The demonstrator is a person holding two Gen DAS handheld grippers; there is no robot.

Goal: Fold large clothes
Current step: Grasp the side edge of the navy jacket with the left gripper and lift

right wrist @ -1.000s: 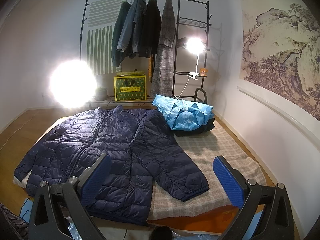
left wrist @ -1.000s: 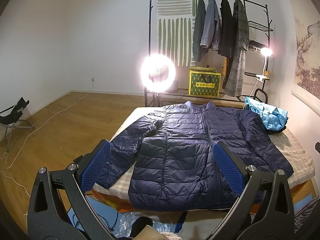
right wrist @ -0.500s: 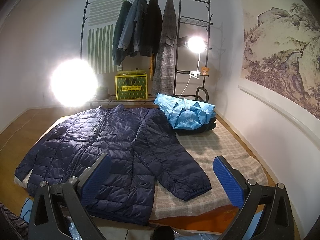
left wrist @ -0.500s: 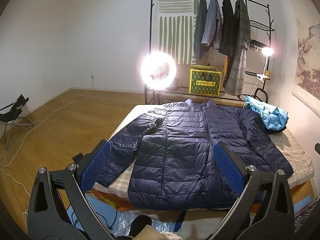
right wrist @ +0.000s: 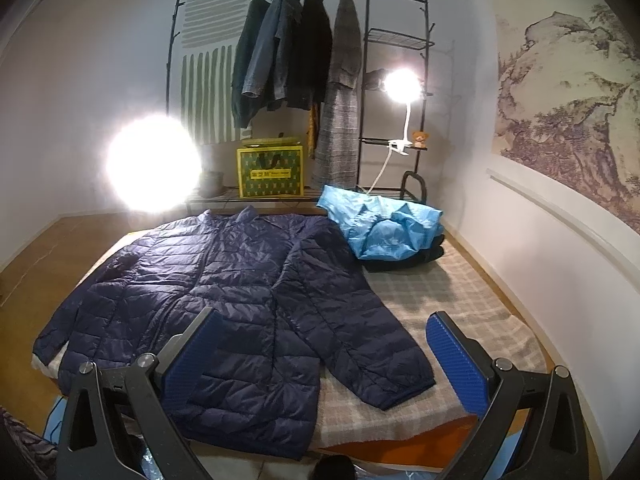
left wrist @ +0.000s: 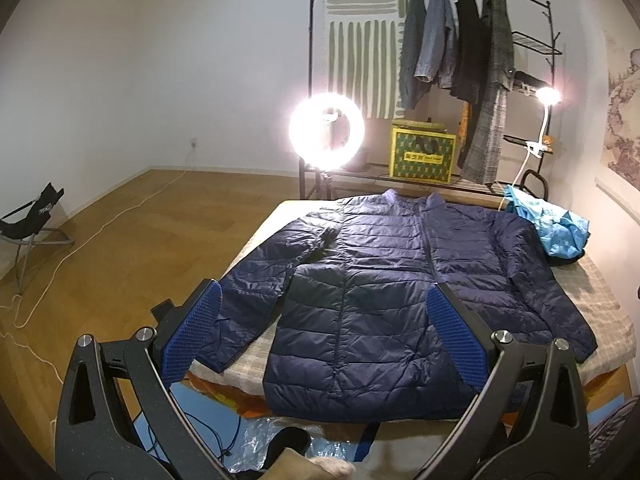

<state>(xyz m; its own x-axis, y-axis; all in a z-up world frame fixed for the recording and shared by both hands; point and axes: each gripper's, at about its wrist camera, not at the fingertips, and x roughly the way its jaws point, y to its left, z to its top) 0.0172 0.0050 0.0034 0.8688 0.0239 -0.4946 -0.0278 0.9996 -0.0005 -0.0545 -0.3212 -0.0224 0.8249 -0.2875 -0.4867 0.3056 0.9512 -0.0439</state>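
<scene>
Your left gripper [left wrist: 324, 340] holds its jaws wide apart above the near hem of the jacket [left wrist: 384, 280], which lies flat on the bed [left wrist: 600, 292]. Your right gripper [right wrist: 324, 360], jaws equally spread, hovers over the jacket's [right wrist: 224, 288] sleeve [right wrist: 352, 328], touching nothing.

Ahead of my jaws a navy quilted puffer jacket [left wrist: 384, 280] lies flat and unfolded, front up, zipped, collar toward the frame's top, both sleeves angled outward, filling the centre of the frame.
</scene>
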